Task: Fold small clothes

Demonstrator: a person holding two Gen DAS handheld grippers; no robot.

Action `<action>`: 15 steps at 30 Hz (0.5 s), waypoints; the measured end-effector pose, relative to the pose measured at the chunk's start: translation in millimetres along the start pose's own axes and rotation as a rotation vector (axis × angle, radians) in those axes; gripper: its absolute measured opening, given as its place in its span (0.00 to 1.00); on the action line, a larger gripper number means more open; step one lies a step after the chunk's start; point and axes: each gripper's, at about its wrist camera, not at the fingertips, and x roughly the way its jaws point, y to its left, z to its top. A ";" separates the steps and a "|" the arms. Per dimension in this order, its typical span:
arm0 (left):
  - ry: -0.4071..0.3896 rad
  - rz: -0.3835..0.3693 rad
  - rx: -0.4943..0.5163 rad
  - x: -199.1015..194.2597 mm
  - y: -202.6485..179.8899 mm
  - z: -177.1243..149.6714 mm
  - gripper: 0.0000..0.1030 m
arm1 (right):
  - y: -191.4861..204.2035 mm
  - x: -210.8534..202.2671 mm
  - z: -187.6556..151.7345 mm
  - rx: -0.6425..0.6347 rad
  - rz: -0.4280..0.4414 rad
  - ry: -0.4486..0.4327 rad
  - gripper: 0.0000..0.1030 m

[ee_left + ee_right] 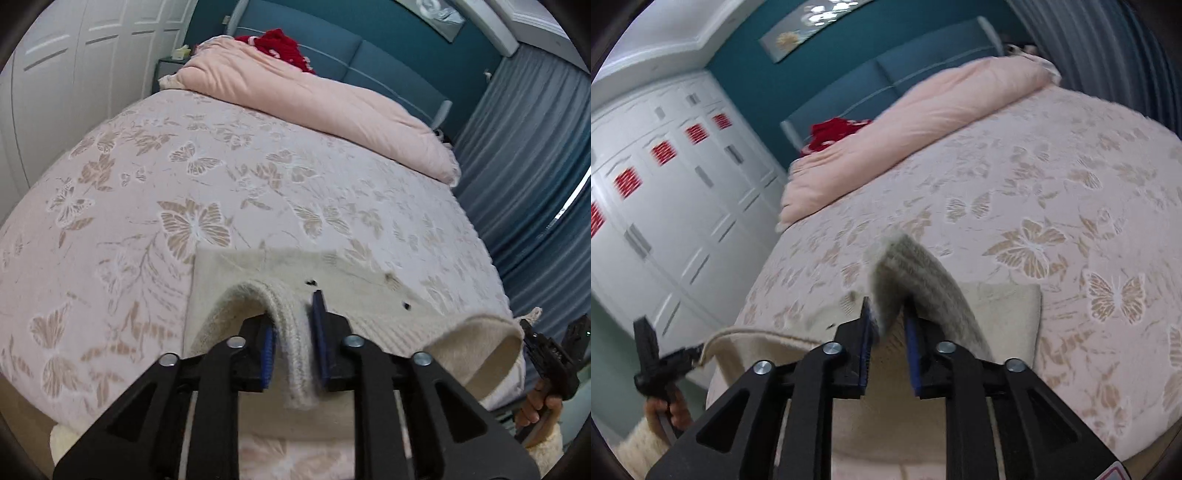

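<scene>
Cream knitted garment (258, 269) lies on the bed (155, 192) at the near edge, lower centre of the left wrist view, its far part flat on the butterfly-print bedspread (1071, 206). Small dark spots show on the flat part.

Left gripper (293, 334): blue-padded fingers (319, 328) either side of a ribbed band of the garment, which arches up and over between them. Fingers sit close on the fabric, gripping it.

Right gripper (888, 338): clenched on another ribbed edge of the same garment (1004, 306), which stands up in a peak above the fingertips; this part is blurred. Rest of the cloth spreads to lower right in that view.

Each gripper shows in the other's camera: right gripper at lower right edge of the left view (550, 354), left gripper at lower left of the right view (653, 358). A lifted hem sags between them.

Around: folded pink duvet (314, 96) across the head of the bed, red knitted item (280, 44) behind it against the blue headboard (369, 62). White wardrobe doors (665, 184) at left of the right view, with red patches on them. Grey-blue curtain (535, 166) at right of the left view. Framed picture (812, 26) on the teal wall above the headboard.
</scene>
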 end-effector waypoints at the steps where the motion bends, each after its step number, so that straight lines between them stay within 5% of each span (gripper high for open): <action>1: 0.026 0.063 -0.048 22.5 5.6 4.5 0.49 | -8.4 16.5 2.7 0.044 -0.058 -0.001 0.27; 2: 0.048 0.108 -0.089 39.1 13.1 5.9 0.66 | -13.6 28.7 3.0 0.063 -0.114 0.013 0.27; 5: 0.065 0.170 -0.124 55.5 29.7 0.8 0.71 | -18.3 37.6 -11.3 0.055 -0.142 0.050 0.30; 7: 0.057 0.168 -0.101 52.7 37.9 -6.2 0.87 | -16.6 35.7 -26.0 -0.018 -0.165 0.065 0.50; 11: 0.075 0.163 -0.023 71.9 39.6 -7.0 0.91 | -22.8 53.3 -37.6 -0.169 -0.274 0.105 0.54; 15: 0.155 0.141 0.003 121.1 36.6 3.5 0.92 | -43.2 95.9 -27.3 -0.121 -0.310 0.172 0.54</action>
